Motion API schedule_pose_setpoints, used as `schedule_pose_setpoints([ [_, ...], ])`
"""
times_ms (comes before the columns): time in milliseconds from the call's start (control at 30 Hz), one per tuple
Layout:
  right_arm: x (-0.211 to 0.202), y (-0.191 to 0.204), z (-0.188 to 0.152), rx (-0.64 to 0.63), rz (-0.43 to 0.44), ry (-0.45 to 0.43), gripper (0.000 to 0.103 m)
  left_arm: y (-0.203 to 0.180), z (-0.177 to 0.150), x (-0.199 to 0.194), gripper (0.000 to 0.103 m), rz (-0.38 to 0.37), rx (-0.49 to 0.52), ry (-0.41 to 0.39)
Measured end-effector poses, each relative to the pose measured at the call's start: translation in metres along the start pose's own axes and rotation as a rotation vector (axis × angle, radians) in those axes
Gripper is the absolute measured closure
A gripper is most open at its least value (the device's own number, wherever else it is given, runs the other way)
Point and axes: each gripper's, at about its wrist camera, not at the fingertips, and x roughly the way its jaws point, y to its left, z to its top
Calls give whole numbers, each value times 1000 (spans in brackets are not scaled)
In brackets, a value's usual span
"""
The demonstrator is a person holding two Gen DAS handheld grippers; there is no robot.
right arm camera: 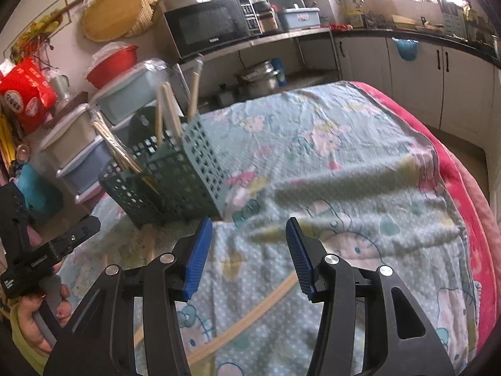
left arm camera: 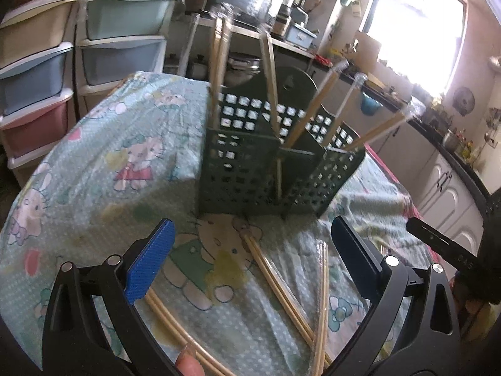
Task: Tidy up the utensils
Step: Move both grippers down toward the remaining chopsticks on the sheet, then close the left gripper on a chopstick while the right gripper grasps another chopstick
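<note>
A dark green perforated utensil holder [left arm camera: 247, 172] stands on the table, with several wrapped chopstick pairs [left arm camera: 219, 72] upright or leaning in its compartments. More chopstick pairs [left arm camera: 278, 279] lie flat on the cloth in front of it, between my left gripper's fingers. My left gripper [left arm camera: 250, 250] is wide open and empty above them. In the right wrist view the holder [right arm camera: 175, 178] is at the left, and a chopstick pair [right arm camera: 250, 310] lies under my right gripper [right arm camera: 249, 257], which is open and empty.
A cartoon-print cloth [left arm camera: 103, 156] covers the table, with a pink blanket edge [right arm camera: 463, 188] on the right. Plastic drawer units [left arm camera: 37, 72] stand behind the table. A counter with a microwave [right arm camera: 213, 28] and cabinets [right arm camera: 416, 75] runs along the back.
</note>
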Motion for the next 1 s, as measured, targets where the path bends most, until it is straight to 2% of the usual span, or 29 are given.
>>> schedule_pose_setpoints([
  [167,12,-10,-7,20,-32,57,56,-18,-4,12,11,-34,52,40],
  [333,22,-18,-12,43,-55,110,56,-39,-10,26,22,-72,106,91],
  [500,29,-25,-16,68,-66,143,56,-55,-17,44,26,-104,145,147],
  [533,30,-26,-16,72,-68,149,56,-57,-17,47,33,-110,149,157],
  [600,33,-29,-17,85,-67,165,56,-61,-18,56,39,-122,155,189],
  [833,45,-37,-23,119,-65,213,56,-72,-21,83,47,-123,193,261],
  [1000,49,-33,-26,89,-86,210,56,-79,-21,99,53,-103,230,285],
])
